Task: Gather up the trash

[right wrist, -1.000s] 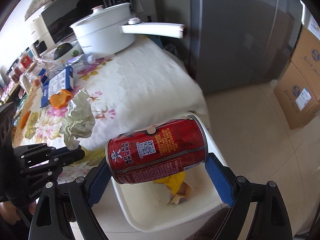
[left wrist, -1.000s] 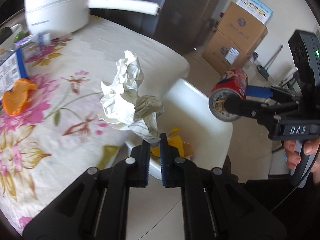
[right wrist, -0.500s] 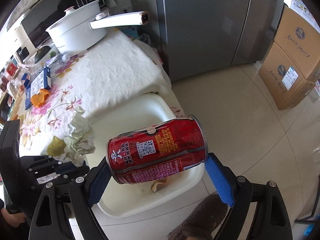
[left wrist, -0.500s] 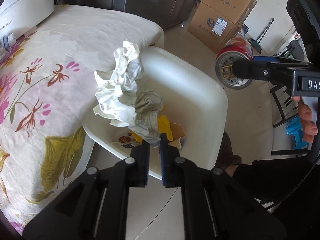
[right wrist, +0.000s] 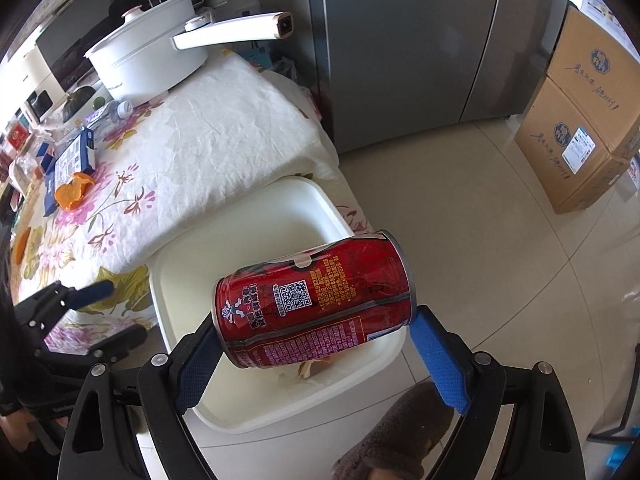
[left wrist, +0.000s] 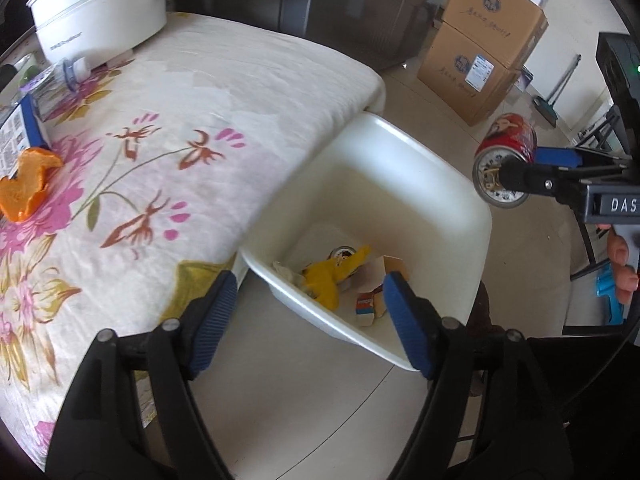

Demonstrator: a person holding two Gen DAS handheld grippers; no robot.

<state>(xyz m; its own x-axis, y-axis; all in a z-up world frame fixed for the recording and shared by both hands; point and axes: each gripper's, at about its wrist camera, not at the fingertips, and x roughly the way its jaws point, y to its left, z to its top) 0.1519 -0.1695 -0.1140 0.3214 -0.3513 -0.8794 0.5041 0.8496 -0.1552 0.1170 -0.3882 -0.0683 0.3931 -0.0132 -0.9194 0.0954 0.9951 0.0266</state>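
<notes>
Right wrist view: right gripper (right wrist: 316, 344) clamps red can (right wrist: 314, 306) over white bin (right wrist: 180, 280) | left gripper (left wrist: 308, 316) jaws opening, empty | bin holds scraps | orange peel (left wrist: 26, 186) left on tablecloth, left of frame

Two hand-held grippers (left wrist: 308, 312) (right wrist: 316, 360); one red can (right wrist: 314, 306); one white bin (left wrist: 420, 184); one white pot (right wrist: 148, 62); two cardboard boxes (left wrist: 486, 40); two orange peels (right wrist: 74, 190).

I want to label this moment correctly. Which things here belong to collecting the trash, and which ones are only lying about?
Part of the job:
- red can, clamped end to end in the right gripper
- white bin, already holding scraps
- orange peel on the tablecloth, probably trash
- left gripper, jaws opening, nothing between them

Just lying about:
- white pot
- cardboard boxes
- fridge
</notes>
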